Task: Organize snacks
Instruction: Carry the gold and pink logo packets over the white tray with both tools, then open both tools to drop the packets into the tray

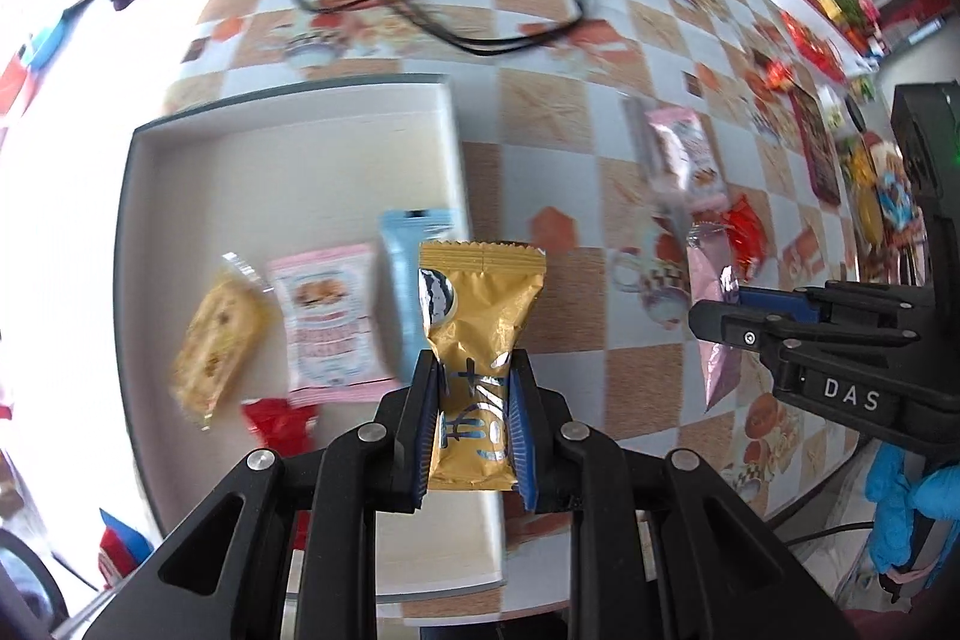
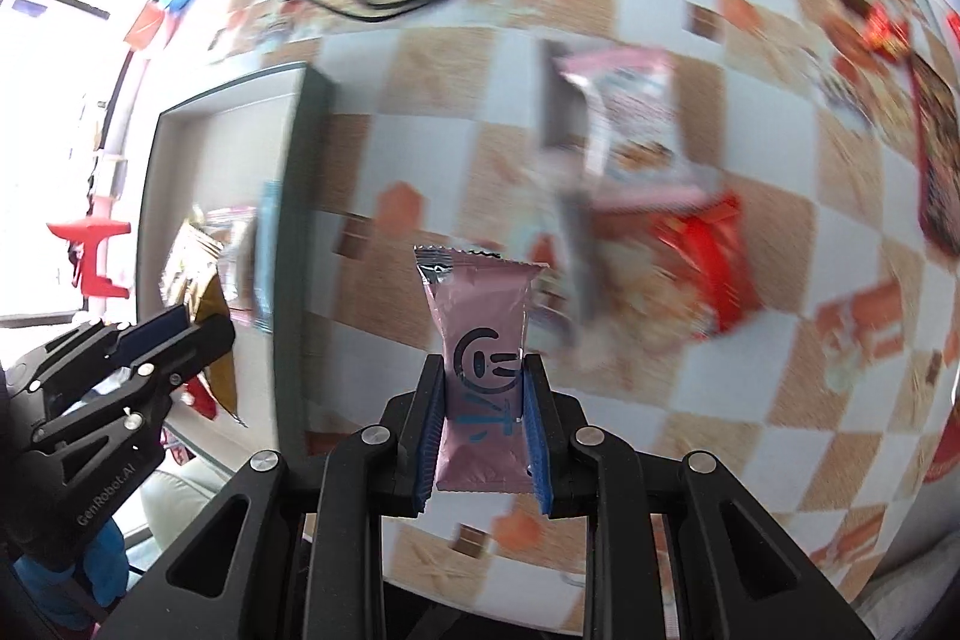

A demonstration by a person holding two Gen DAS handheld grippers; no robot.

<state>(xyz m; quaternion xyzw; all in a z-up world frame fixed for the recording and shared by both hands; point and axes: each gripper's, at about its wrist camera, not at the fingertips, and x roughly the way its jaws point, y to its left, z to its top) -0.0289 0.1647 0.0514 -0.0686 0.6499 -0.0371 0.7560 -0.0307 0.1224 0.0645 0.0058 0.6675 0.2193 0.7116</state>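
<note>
Both tools are matte black plastic with angular, triangular cut-outs in the frames and round silver screw heads dotting the linkages. The left gripper (image 1: 474, 424) carries ribbed blue pads (image 1: 521, 436) on the inside of its fingers, and the right gripper (image 2: 485, 430) matches it. White "DAS" lettering marks one side of the right tool, "GenRobot.AI" runs along the left one. A green light glows on the right housing. Bright blue gloves (image 1: 918, 496) cover the hands.

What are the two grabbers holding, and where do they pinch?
The left gripper pinches a gold snack packet around its lower half. The right gripper pinches a pink snack packet around its lower half too.
</note>
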